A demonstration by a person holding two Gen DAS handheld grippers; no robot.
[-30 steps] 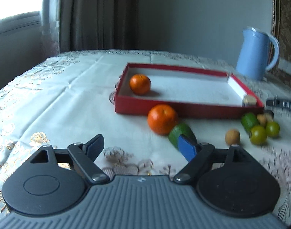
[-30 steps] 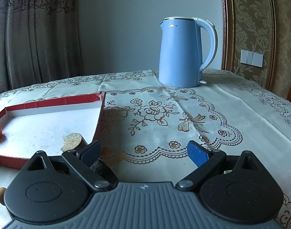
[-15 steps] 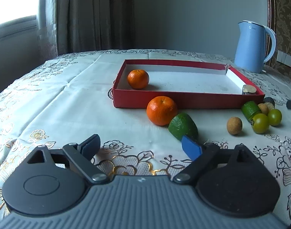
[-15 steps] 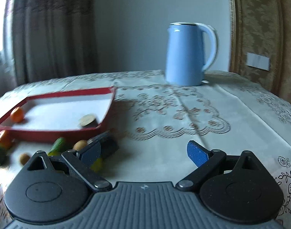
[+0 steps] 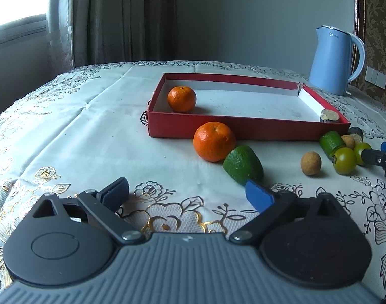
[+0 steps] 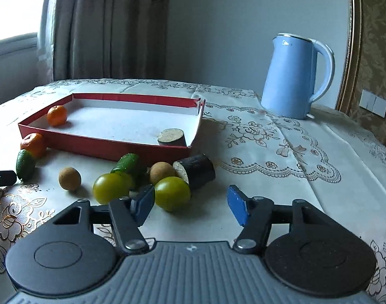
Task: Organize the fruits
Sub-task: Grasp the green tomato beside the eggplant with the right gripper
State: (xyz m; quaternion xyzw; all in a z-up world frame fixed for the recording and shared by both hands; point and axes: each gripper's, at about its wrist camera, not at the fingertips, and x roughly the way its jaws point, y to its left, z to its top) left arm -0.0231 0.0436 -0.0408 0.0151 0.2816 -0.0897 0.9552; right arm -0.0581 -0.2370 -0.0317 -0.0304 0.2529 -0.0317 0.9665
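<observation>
Compared with one second ago, the left gripper (image 5: pixel 187 192) has drawn back from the red cardboard tray (image 5: pixel 243 131), so the whole tray and the fruit row now show; its fingers stand apart, holding nothing. The right gripper (image 6: pixel 190 202) has swung from facing the light-blue electric kettle (image 6: pixel 294 76) toward the fruit cluster — its fingers also apart and empty, the left fingertip (image 6: pixel 143 204) just beside a yellow-green round fruit (image 6: pixel 172 193).

Surface: a tabletop under a cream embroidered tablecloth (image 5: pixel 78 131), with grey curtains (image 5: pixel 122 17), a window and a plain wall behind.

Inside the tray lie a small orange mandarin (image 5: pixel 181 98) near its left corner and a brown cut stub (image 6: pixel 171 136) at its right wall. Outside, against the front wall, sits a larger orange mandarin (image 5: pixel 214 141) touching a green avocado-like fruit (image 5: pixel 243 164). Further right: a tan round longan (image 5: pixel 310 163), a second yellow-green fruit (image 6: pixel 110 188), a green oblong fruit (image 6: pixel 128 163), a second tan longan (image 6: pixel 162 172) and a dark cylindrical cut piece (image 6: pixel 196 171), closely grouped.

Open cloth lies left of the tray and right of the cluster toward the kettle.
</observation>
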